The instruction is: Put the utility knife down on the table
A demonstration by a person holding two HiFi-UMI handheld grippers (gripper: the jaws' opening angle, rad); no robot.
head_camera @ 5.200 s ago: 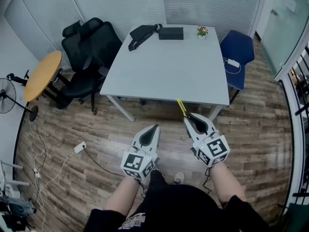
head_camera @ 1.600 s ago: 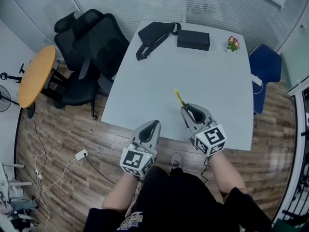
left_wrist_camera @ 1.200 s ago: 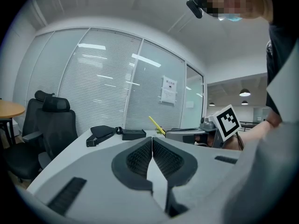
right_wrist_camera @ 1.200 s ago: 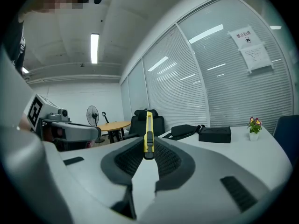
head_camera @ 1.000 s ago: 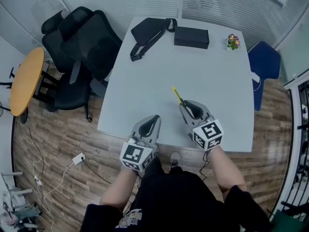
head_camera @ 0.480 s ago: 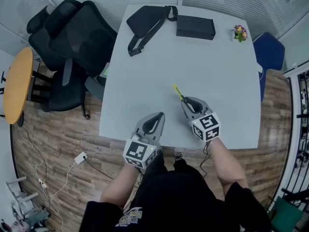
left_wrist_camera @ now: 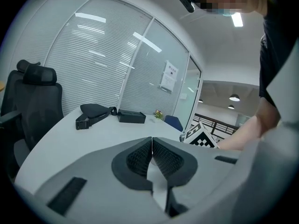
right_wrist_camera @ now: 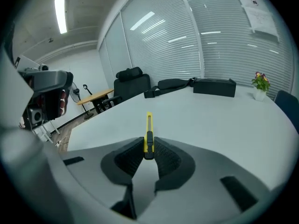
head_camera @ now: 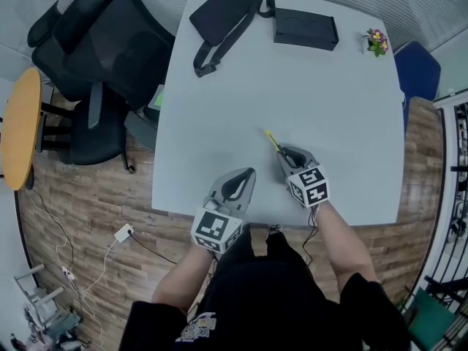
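A slim yellow utility knife (head_camera: 273, 142) (right_wrist_camera: 148, 129) with a black slider sticks forward out of my right gripper (head_camera: 284, 154) (right_wrist_camera: 148, 149), whose jaws are shut on its rear end. It hangs low over the near right part of the white table (head_camera: 322, 101), pointing away and to the left. My left gripper (head_camera: 245, 176) (left_wrist_camera: 151, 146) hovers at the table's near edge, left of the right one, its jaws shut with nothing between them.
At the table's far end lie a black sling bag (head_camera: 223, 17), a black box (head_camera: 305, 28) and a small flower pot (head_camera: 376, 41). Black office chairs (head_camera: 102, 46) stand at the table's left, a blue chair (head_camera: 418, 72) at its right. A round wooden table (head_camera: 18, 123) is further left.
Both grippers have sunk toward the table and moved forward over its near edge. The right one has tilted downward with the knife still in its jaws.
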